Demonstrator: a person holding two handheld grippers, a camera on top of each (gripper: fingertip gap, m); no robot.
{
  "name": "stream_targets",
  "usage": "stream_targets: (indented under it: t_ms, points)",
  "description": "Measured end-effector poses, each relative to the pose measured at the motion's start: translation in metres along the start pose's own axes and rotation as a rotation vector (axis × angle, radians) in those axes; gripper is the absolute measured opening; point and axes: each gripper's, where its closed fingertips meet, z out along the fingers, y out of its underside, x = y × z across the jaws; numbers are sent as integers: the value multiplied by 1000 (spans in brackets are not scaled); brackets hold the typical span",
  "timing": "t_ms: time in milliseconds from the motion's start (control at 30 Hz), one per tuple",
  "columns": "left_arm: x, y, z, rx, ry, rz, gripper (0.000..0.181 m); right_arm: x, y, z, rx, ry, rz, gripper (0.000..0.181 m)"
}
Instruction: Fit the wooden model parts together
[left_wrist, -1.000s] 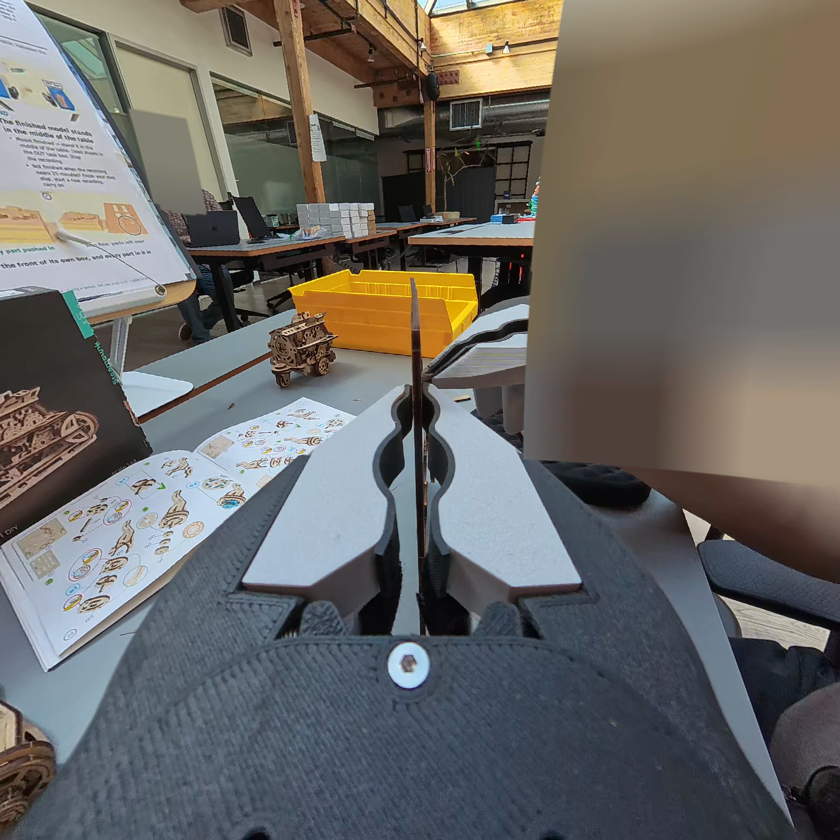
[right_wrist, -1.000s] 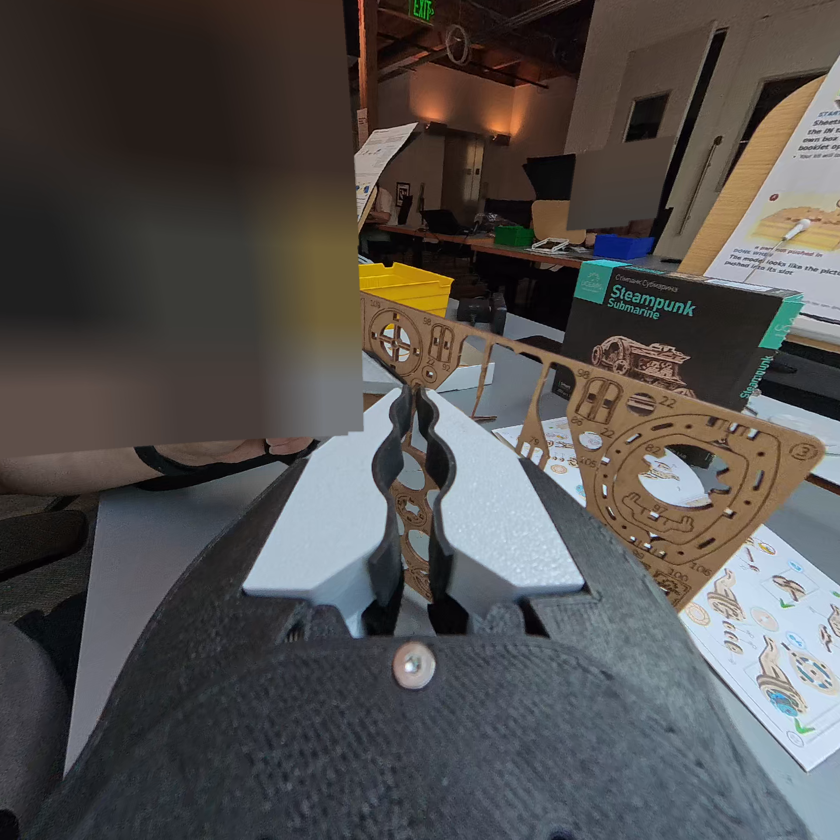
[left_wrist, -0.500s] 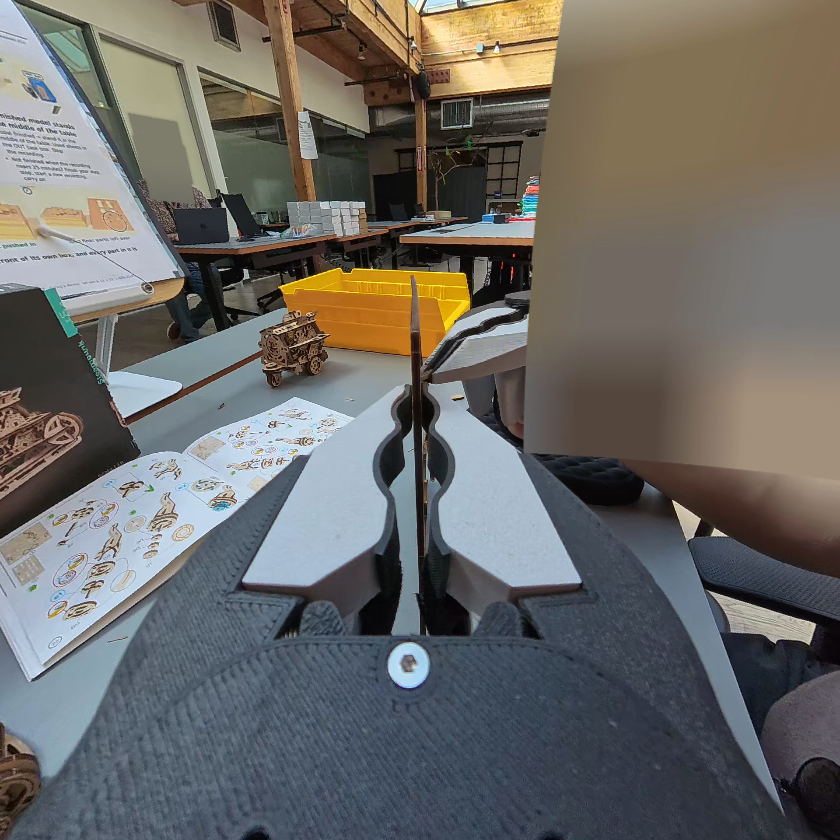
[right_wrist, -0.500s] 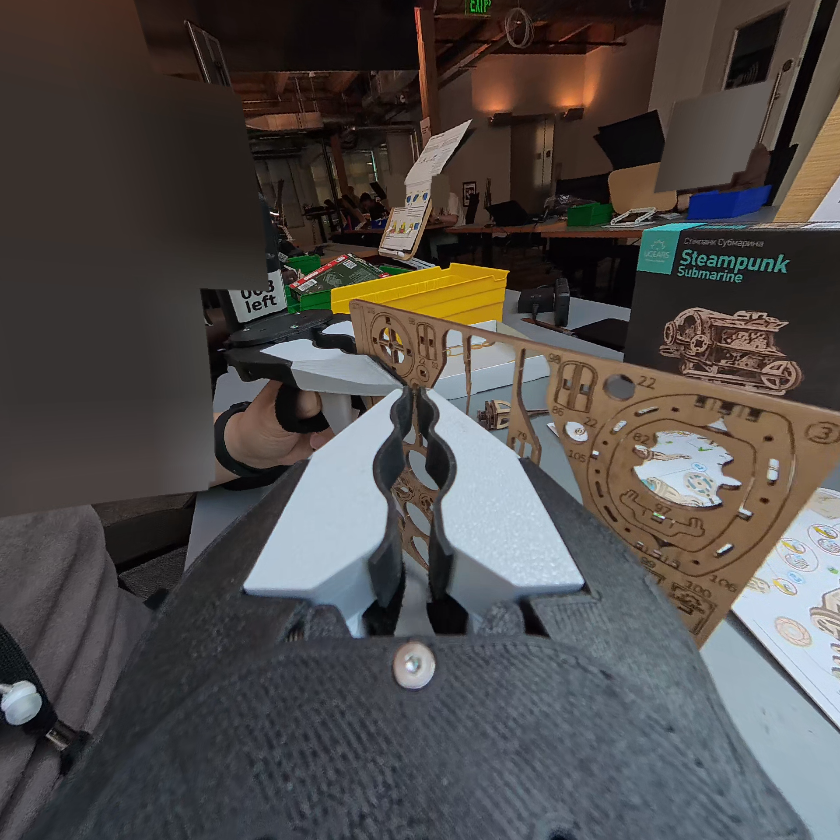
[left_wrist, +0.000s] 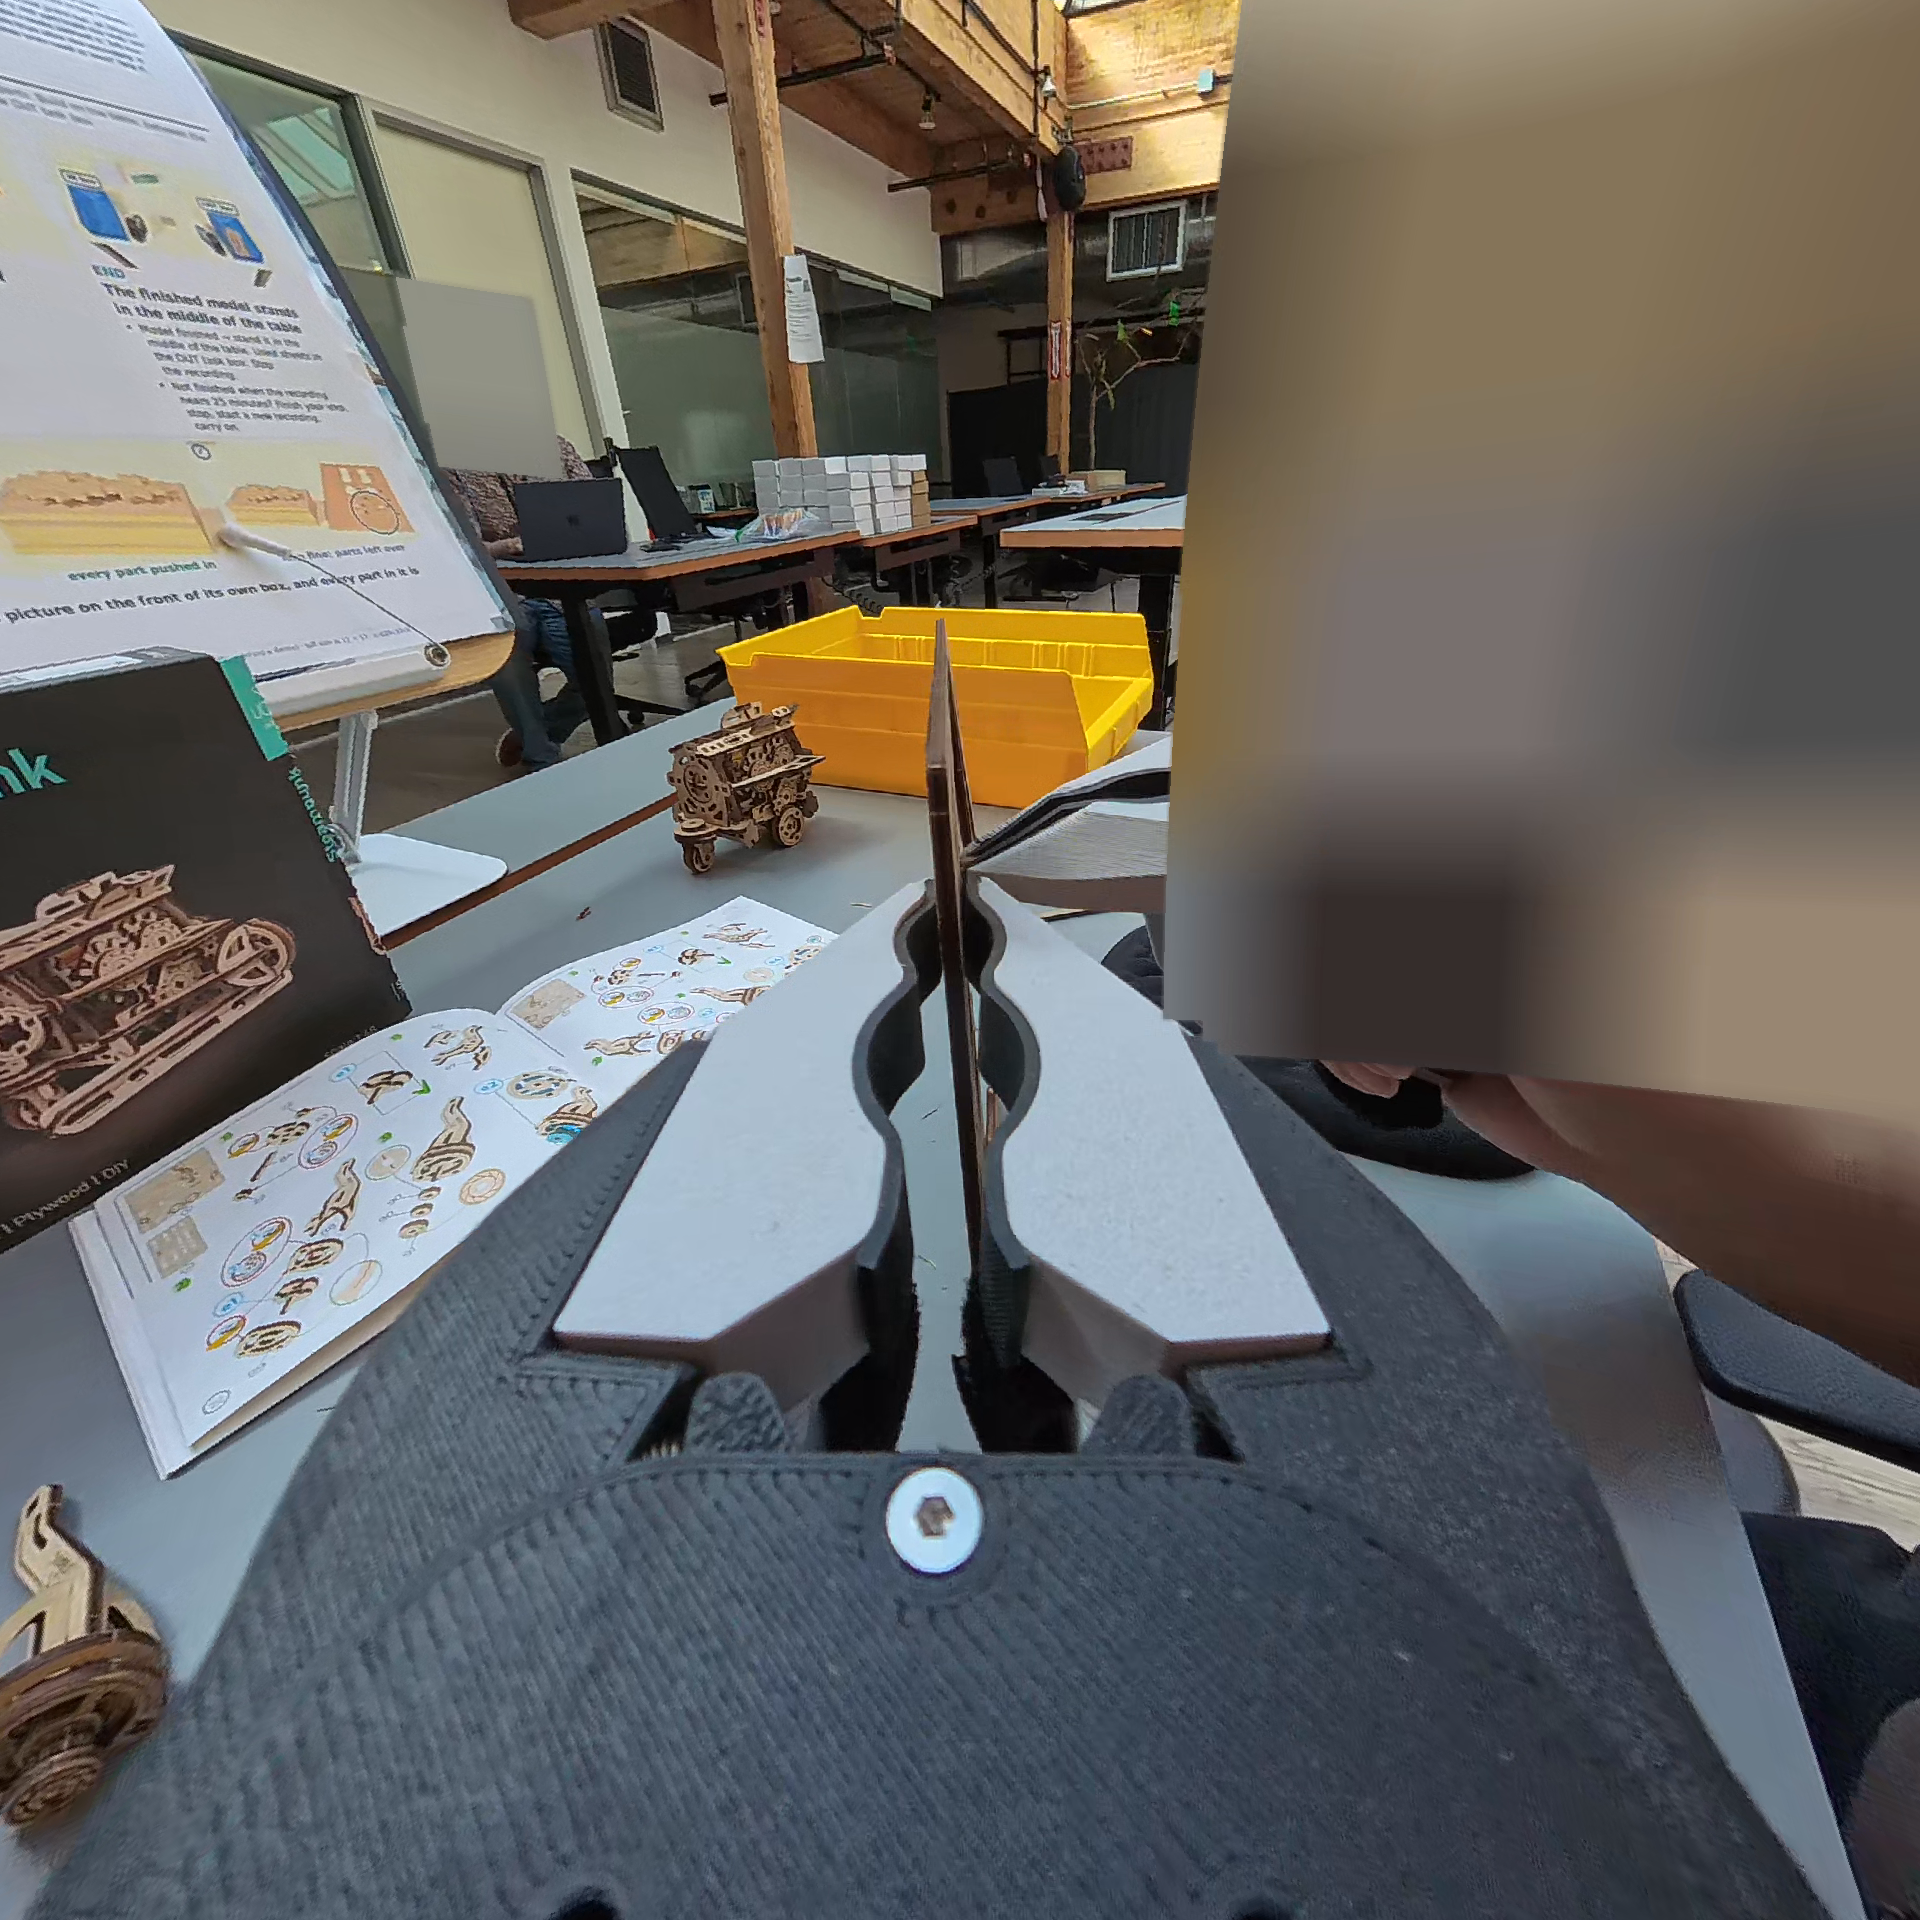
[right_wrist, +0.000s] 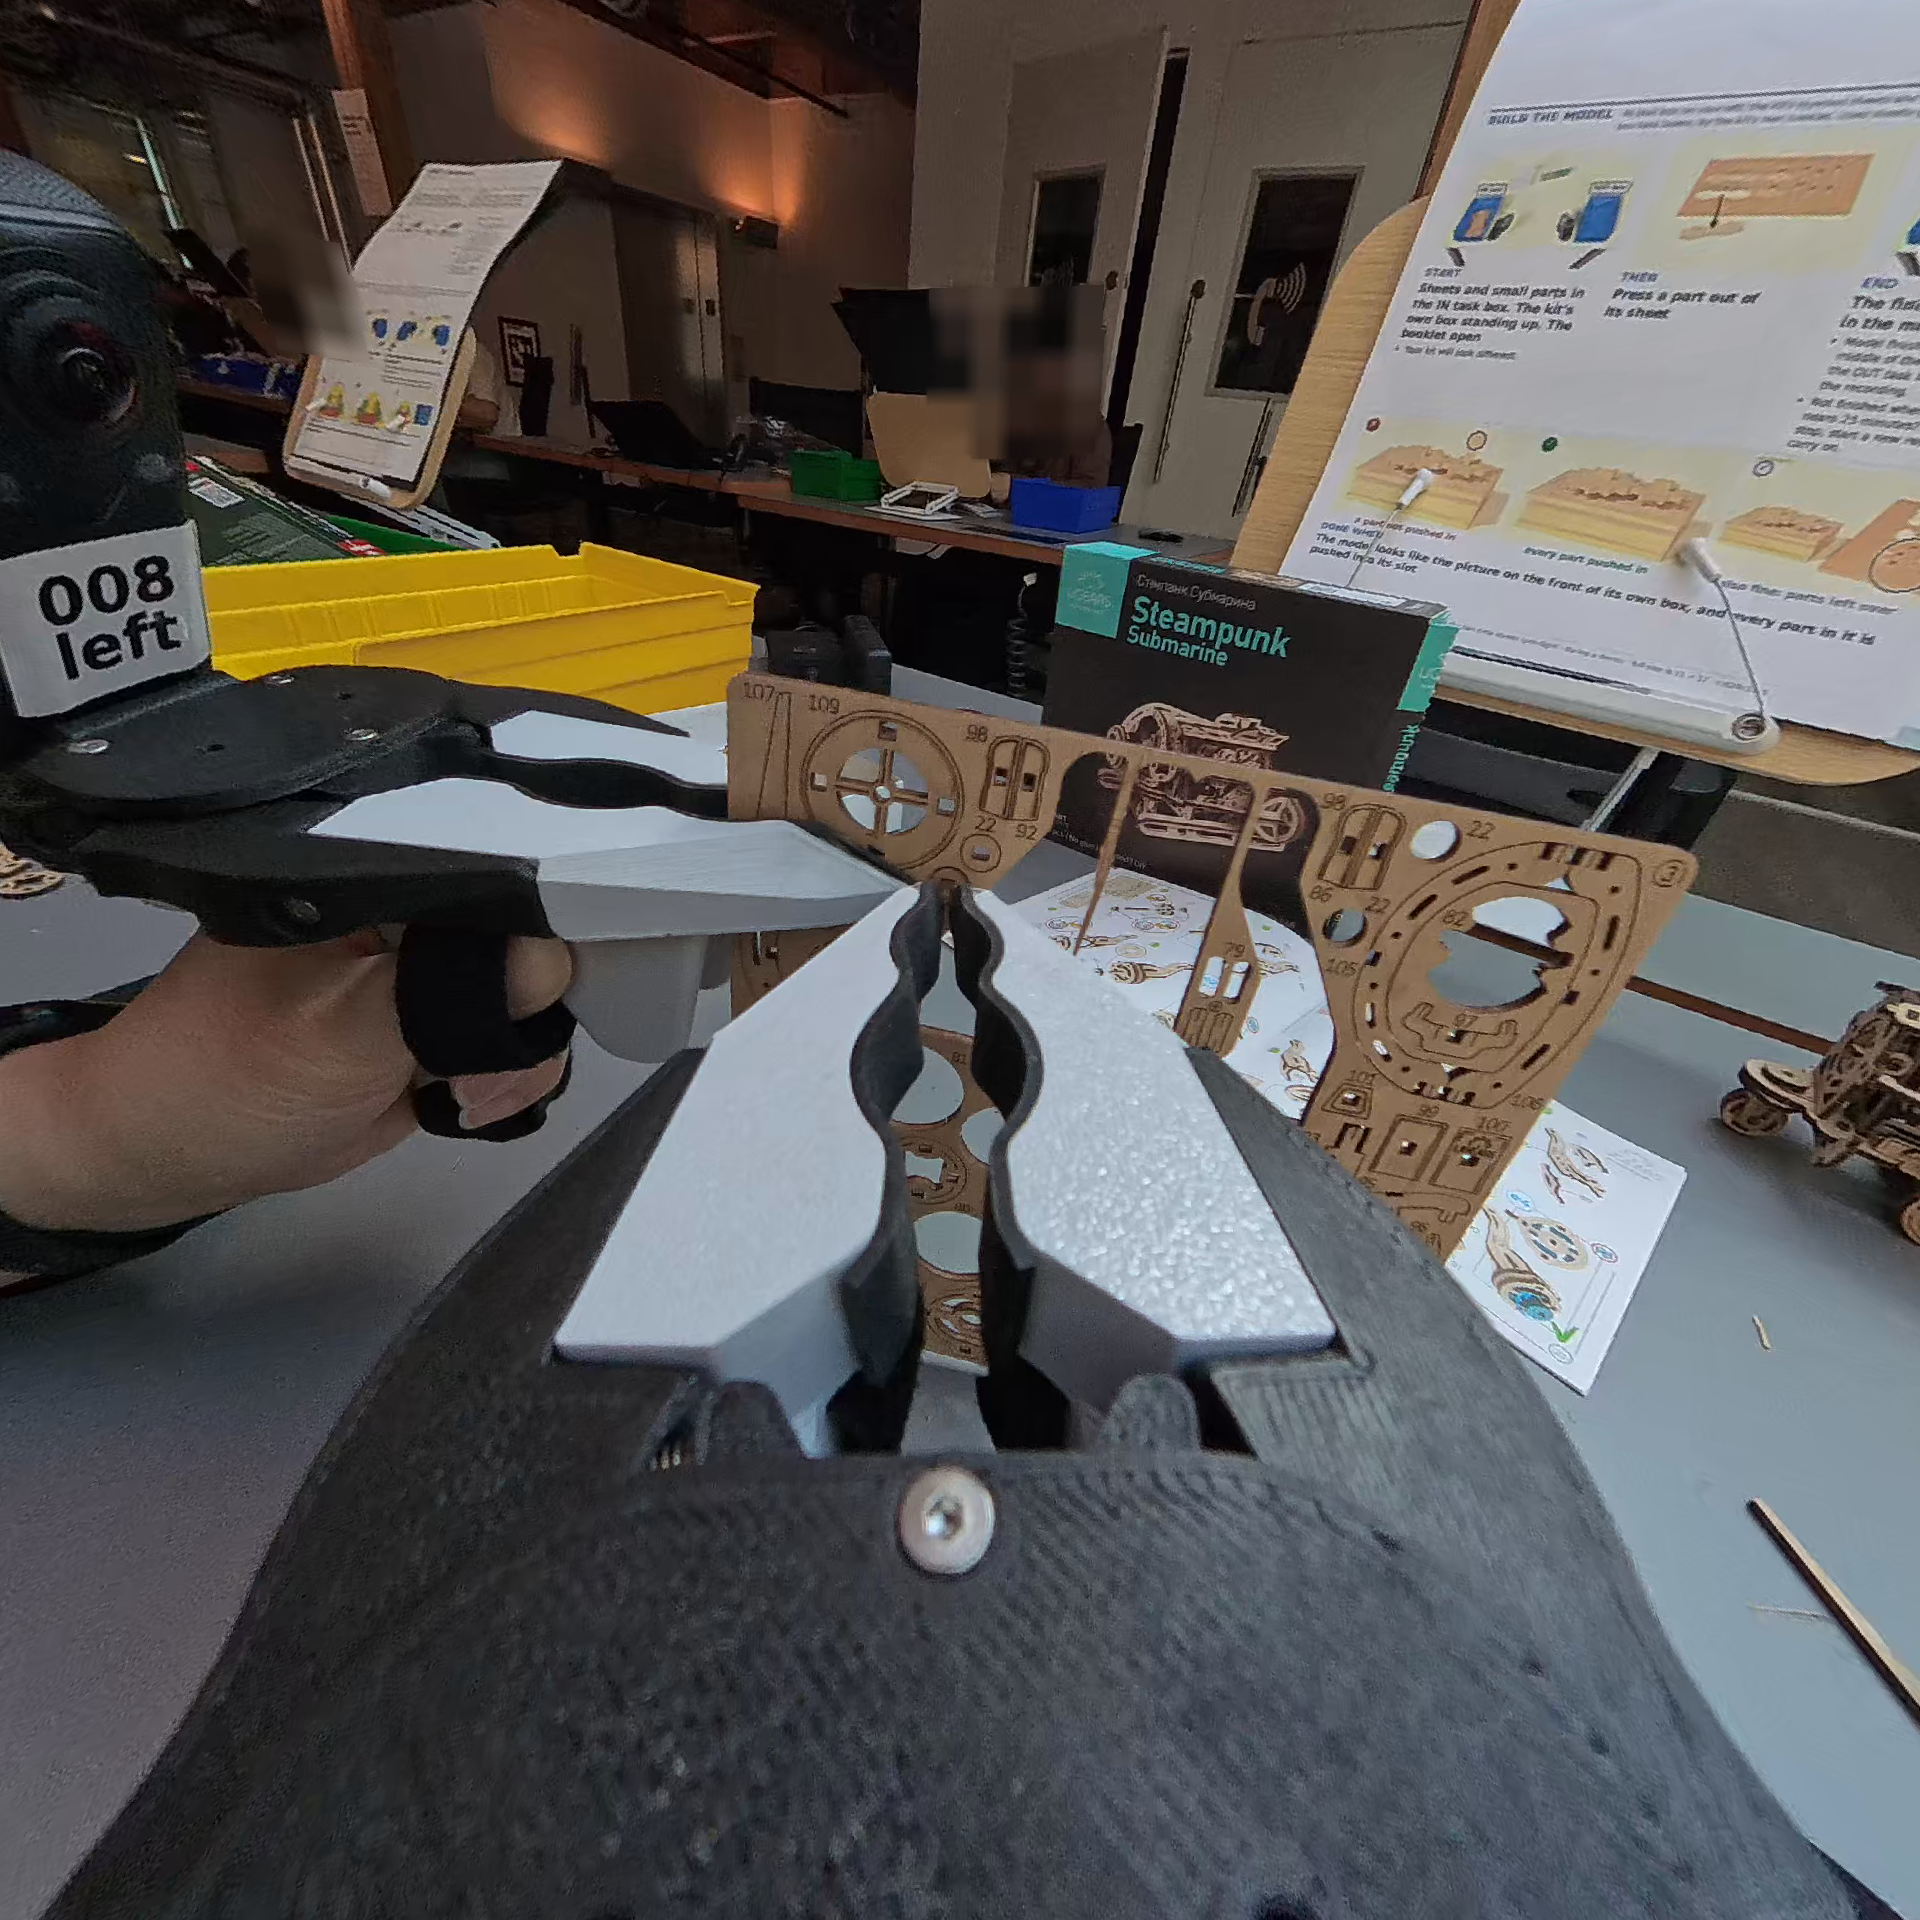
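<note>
Laser-cut plywood sheet (right_wrist: 1351, 935), thin, tan and pierced with numbered part outlines and empty holes, stands on edge above the smooth grey table (right_wrist: 260, 1403), clamped from both sides: the left gripper (left_wrist: 951, 914) bites its edge, and the right gripper (right_wrist: 945, 904) pinches its lower border. Both tools have matte grey fingers with wavy black pads. A small assembled wooden cart model (left_wrist: 743, 779) and yellow plastic bin (left_wrist: 935, 686) sit behind, in an open workshop.

Two wrist cams, looking out close over their own fingers.
Both caught the upright laser-cut plywood parts sheet (right_wrist: 1195, 914): left cam edge-on (left_wrist: 948, 831), right cam face-on.
</note>
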Motion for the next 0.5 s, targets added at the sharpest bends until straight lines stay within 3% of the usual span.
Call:
stream_targets:
  t_ms: [33, 167, 500]
  points:
    - [1, 0, 0, 0, -3, 10, 1, 0, 0, 0, 0, 16, -12, 1]
    - [1, -3, -1, 16, 18, -18, 1, -2, -3, -1, -2, -8, -3, 1]
    - [6, -3, -2, -1, 59, 2, 1, -5, -3, -7, 9, -396, 262, 1]
